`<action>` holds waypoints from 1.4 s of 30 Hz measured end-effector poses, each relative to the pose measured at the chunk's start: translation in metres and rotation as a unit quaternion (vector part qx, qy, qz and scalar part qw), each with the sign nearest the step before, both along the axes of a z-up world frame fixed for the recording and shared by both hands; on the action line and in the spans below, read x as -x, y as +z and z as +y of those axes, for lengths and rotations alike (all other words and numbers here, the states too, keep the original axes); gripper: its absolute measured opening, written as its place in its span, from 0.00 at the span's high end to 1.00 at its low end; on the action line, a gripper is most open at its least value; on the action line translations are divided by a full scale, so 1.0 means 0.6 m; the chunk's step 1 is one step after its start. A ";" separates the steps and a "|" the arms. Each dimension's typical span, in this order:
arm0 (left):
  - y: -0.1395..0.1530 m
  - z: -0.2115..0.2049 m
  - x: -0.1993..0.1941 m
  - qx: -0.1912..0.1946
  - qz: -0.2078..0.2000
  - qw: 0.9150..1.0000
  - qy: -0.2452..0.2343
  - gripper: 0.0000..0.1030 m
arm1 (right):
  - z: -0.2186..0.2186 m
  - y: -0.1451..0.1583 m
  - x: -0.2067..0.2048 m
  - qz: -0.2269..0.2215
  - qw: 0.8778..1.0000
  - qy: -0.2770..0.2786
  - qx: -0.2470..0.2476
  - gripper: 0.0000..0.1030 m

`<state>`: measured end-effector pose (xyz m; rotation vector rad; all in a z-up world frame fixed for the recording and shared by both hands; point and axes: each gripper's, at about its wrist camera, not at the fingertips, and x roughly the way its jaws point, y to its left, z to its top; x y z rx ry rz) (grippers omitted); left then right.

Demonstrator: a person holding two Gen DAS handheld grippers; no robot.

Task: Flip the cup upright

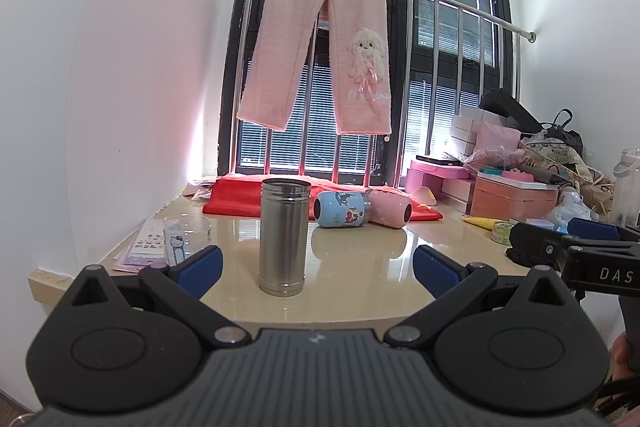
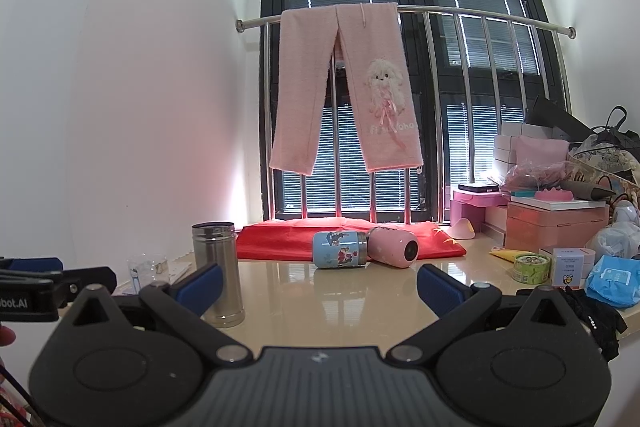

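A steel cup [image 1: 283,237] stands upright on the beige table [image 1: 360,267], between and just beyond my open left gripper [image 1: 318,269]. It also shows at the left of the right wrist view [image 2: 218,273]. A blue cup [image 1: 341,209] [image 2: 339,249] and a pink cup [image 1: 390,207] [image 2: 393,247] lie on their sides farther back, by a red cloth [image 2: 348,239]. My right gripper [image 2: 318,285] is open and empty, facing the two lying cups from a distance. It also shows at the right edge of the left wrist view [image 1: 560,239].
A clear plastic cup [image 1: 186,233] and sticker sheets [image 1: 148,243] lie at the table's left. Pink boxes [image 2: 556,227], a tape roll [image 2: 531,267], a blue packet [image 2: 614,279] and black gloves [image 2: 592,315] crowd the right. Pink trousers [image 2: 344,87] hang on a window rail.
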<state>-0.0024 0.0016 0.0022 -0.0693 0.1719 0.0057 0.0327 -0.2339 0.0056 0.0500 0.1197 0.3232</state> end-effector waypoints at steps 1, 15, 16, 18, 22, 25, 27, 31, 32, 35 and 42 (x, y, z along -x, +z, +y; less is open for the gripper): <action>0.000 0.000 0.000 0.000 0.000 1.000 0.000 0.00 | 0.001 -0.005 0.000 0.000 1.000 0.000 0.000 0.00; 0.000 0.000 0.000 0.000 0.000 1.000 0.000 0.00 | 0.002 -0.007 0.000 0.000 1.000 0.000 0.000 0.00; 0.000 -0.001 0.000 0.000 0.000 1.000 0.000 0.00 | 0.002 -0.007 0.000 0.000 1.000 0.000 0.000 0.00; -0.001 -0.003 0.000 -0.001 -0.001 1.000 -0.001 0.00 | 0.003 -0.007 0.000 0.000 1.000 0.000 0.001 0.00; -0.002 -0.010 -0.006 -0.003 -0.003 1.000 -0.005 0.00 | -0.001 -0.004 -0.011 0.000 1.000 -0.001 0.001 0.00; -0.002 -0.020 -0.017 -0.007 -0.002 1.000 -0.010 0.00 | -0.006 -0.006 -0.018 0.006 1.000 -0.003 -0.001 0.00; -0.001 -0.028 -0.027 -0.009 -0.001 1.000 -0.015 0.00 | -0.011 -0.007 -0.024 0.007 1.000 -0.005 0.000 0.00; 0.002 -0.039 -0.060 -0.002 0.013 1.000 -0.027 0.00 | -0.026 -0.005 -0.045 0.008 1.000 -0.011 0.003 0.00; 0.003 -0.040 -0.067 0.000 0.016 0.999 -0.028 0.00 | -0.030 -0.005 -0.053 0.009 1.000 -0.012 0.005 0.00; 0.011 -0.050 -0.097 0.001 0.023 0.999 -0.028 0.00 | -0.045 -0.003 -0.081 0.009 1.000 -0.015 0.008 0.00; 0.032 -0.094 -0.179 -0.010 0.041 0.998 -0.044 0.00 | -0.089 0.002 -0.167 0.012 1.000 -0.014 0.009 0.00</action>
